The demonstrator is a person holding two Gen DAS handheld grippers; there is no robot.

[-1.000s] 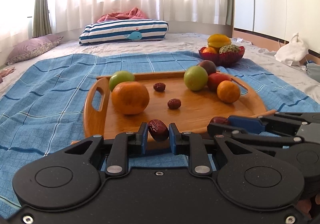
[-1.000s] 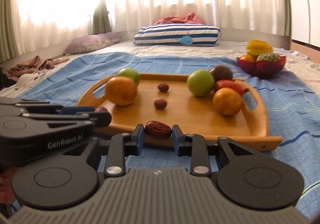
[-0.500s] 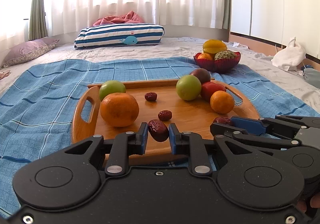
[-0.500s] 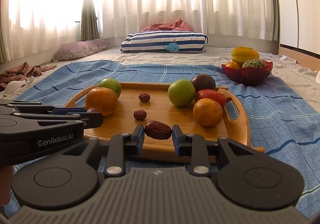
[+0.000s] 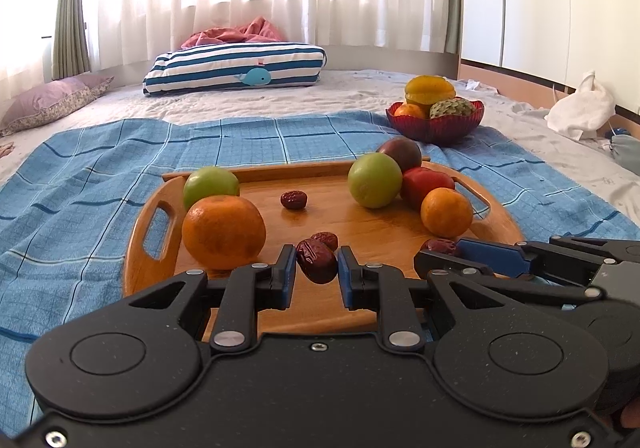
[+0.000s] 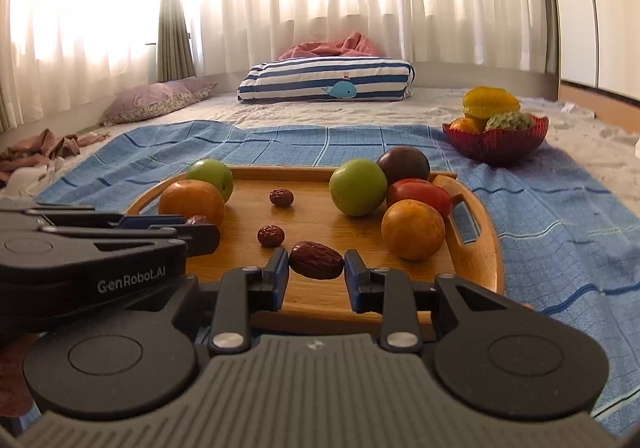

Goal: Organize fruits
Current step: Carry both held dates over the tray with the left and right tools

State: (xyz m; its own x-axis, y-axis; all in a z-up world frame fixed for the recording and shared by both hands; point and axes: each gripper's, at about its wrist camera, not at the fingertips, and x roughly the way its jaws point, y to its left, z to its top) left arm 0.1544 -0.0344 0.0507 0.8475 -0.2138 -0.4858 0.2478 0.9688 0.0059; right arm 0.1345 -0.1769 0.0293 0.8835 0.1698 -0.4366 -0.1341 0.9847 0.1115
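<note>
My left gripper (image 5: pixel 317 272) is shut on a dried red date (image 5: pixel 316 260), held over the near part of the wooden tray (image 5: pixel 156 224). My right gripper (image 6: pixel 316 275) is shut on another red date (image 6: pixel 317 260), also over the tray's near edge (image 6: pixel 472 260). The right gripper also shows in the left wrist view (image 5: pixel 448 252), and the left gripper in the right wrist view (image 6: pixel 200 232). On the tray lie two loose dates (image 6: pixel 281 197) (image 6: pixel 271 235), two oranges (image 5: pixel 223 232) (image 6: pixel 413 230), two green fruits (image 5: pixel 211 185) (image 6: pixel 358 187), a red fruit (image 6: pixel 420 191) and a dark plum (image 6: pixel 403 163).
A red glass bowl (image 5: pixel 436 127) with starfruit and other fruit stands on the far right of the blue checked cloth (image 5: pixel 80 175). A striped whale pillow (image 5: pixel 236 67) and a purple pillow (image 5: pixel 52 99) lie at the back. A white bag (image 5: pixel 580 107) is far right.
Both grippers have pulled back and lifted a little with their dates held; the tray now looks lower and farther off. The fruits on the tray have not moved.
</note>
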